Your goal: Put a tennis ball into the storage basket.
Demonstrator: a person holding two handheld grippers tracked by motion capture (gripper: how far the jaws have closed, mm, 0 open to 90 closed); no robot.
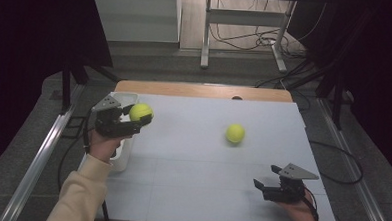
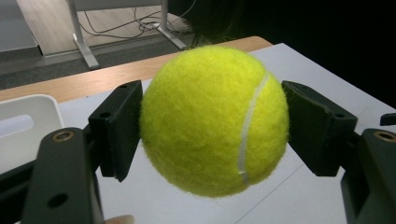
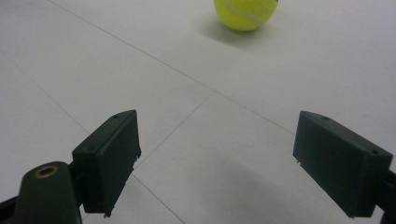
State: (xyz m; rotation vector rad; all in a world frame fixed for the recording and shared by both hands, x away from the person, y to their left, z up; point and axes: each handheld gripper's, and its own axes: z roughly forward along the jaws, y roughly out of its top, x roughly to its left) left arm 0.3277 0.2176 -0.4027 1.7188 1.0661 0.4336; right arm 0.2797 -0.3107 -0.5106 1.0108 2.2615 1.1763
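Note:
My left gripper (image 1: 142, 117) is shut on a yellow tennis ball (image 1: 140, 111), held above the table's left side next to the white tray (image 1: 123, 156). In the left gripper view the ball (image 2: 212, 119) is pressed between both black pads (image 2: 119, 126). A second tennis ball (image 1: 235, 133) lies loose on the white table top, right of centre. My right gripper (image 1: 266, 177) rests low near the front right of the table, jaws wide apart with nothing between them. In the right gripper view that loose ball (image 3: 245, 13) lies far ahead at the top edge.
The white table top (image 1: 191, 165) has a wooden strip (image 1: 200, 89) along its far edge. Beyond it stand a metal frame's legs (image 1: 206, 36) and cables on the floor. Metal rails (image 1: 36, 158) run along both sides of the table.

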